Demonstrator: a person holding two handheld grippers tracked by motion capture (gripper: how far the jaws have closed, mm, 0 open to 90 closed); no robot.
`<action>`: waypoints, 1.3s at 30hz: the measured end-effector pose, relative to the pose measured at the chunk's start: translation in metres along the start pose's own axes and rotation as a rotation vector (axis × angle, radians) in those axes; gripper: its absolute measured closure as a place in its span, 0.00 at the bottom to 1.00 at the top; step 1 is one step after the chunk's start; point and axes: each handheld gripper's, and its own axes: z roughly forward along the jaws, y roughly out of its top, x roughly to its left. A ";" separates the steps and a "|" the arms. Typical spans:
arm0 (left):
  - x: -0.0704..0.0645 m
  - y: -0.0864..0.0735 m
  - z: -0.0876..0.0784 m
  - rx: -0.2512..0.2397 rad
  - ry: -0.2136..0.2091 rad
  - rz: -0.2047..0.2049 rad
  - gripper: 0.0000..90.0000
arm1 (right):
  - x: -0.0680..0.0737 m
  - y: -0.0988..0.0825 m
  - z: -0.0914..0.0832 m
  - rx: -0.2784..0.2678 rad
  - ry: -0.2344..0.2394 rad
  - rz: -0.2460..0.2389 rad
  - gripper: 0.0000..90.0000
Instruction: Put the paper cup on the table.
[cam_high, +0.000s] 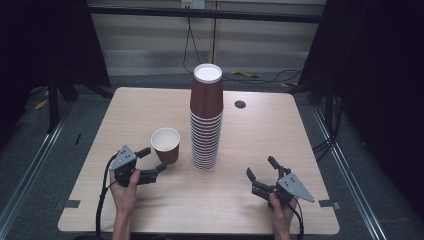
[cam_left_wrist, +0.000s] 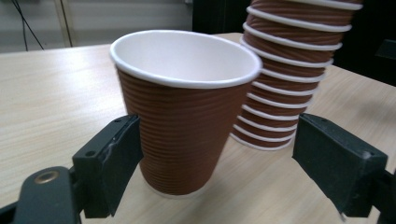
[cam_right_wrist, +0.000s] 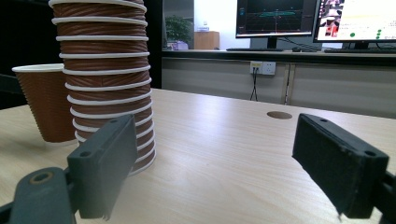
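Light wood covers the table (cam_high: 150, 105), and dark curtains hang on both sides of the room behind it. Far back, in the right gripper view, two computer screens (cam_right_wrist: 275, 18) glow on a desk.

One brown paper cup (cam_high: 165, 145) stands by itself, mouth up, white inside. It sits right in front of the left gripper (cam_high: 151, 163). In the left gripper view the cup (cam_left_wrist: 184, 107) is between the two black jaws. The jaw at the left of that view is right up against the cup's wall, maybe just touching it. The other jaw is well away from the cup, with bare table showing in the gap. So the left gripper (cam_left_wrist: 215, 154) is open and is not squeezing the cup. The cup stands flat on the table.

Just past the cup, on the far side from the left gripper, is a tall stack of brown cups (cam_high: 206, 117) with white rims. It stands straight up.

The right gripper (cam_high: 261, 171) is held by a hand (cam_high: 281, 210) low over the table. Its jaws are wide apart with nothing between them. In the right gripper view the stack (cam_right_wrist: 105, 79) is ahead of the right gripper (cam_right_wrist: 212, 163) and off to the left, near but not touching, and the single cup (cam_right_wrist: 44, 102) peeks out behind it.
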 end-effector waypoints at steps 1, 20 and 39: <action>-0.003 -0.001 -0.001 -0.008 -0.005 0.003 0.17 | 0.000 0.000 0.000 0.000 0.000 0.000 0.16; -0.051 -0.018 0.013 -0.089 -0.011 0.050 0.17 | 0.000 0.000 0.000 -0.002 0.001 -0.002 0.16; -0.070 -0.029 0.013 -0.155 -0.031 0.146 0.17 | 0.000 0.000 0.000 -0.001 0.001 0.000 0.15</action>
